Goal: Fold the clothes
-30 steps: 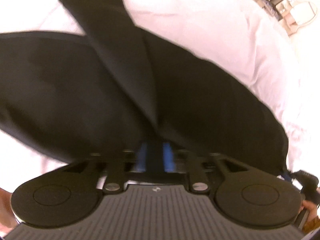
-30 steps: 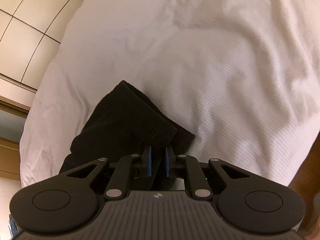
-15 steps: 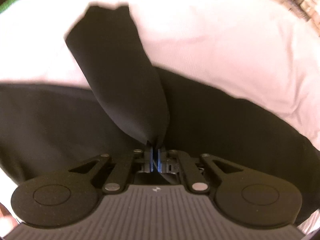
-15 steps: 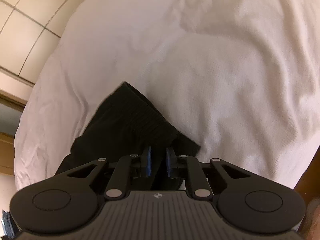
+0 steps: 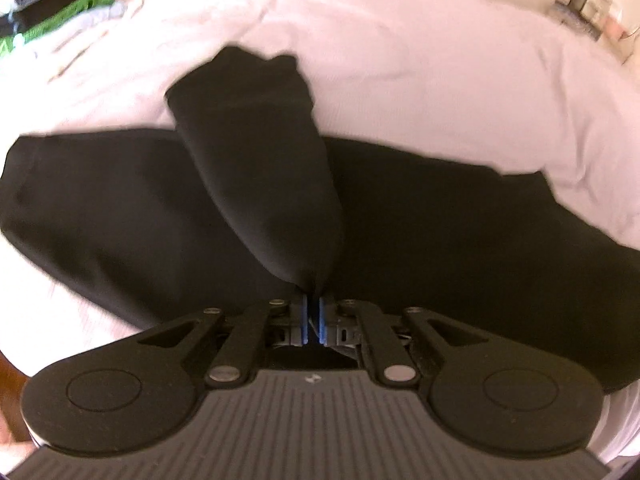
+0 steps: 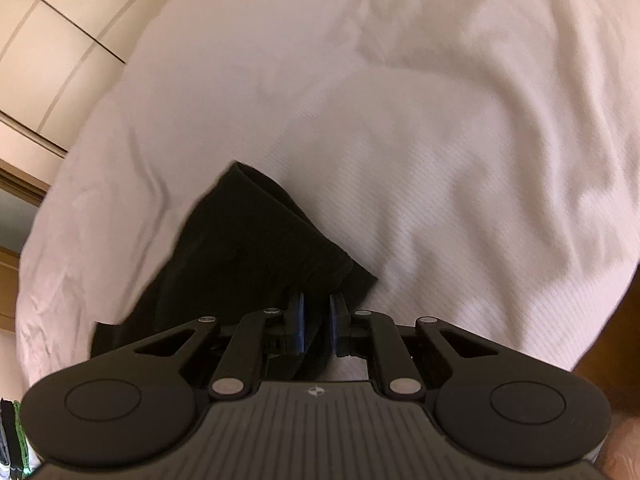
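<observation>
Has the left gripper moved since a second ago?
Yes. The left gripper, shut on the black garment, pulled back toward the near edge of the white bedsheet.

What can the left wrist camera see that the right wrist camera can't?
Only the left wrist view shows the left gripper, its jaws pinched shut on a raised flap of the black garment, plus a green and dark clothes pile in the far corner. Only the right wrist view shows the right gripper, jaws slightly apart around black cloth, and the cream paneled wall. Both show the black garment on the white bedsheet.
</observation>
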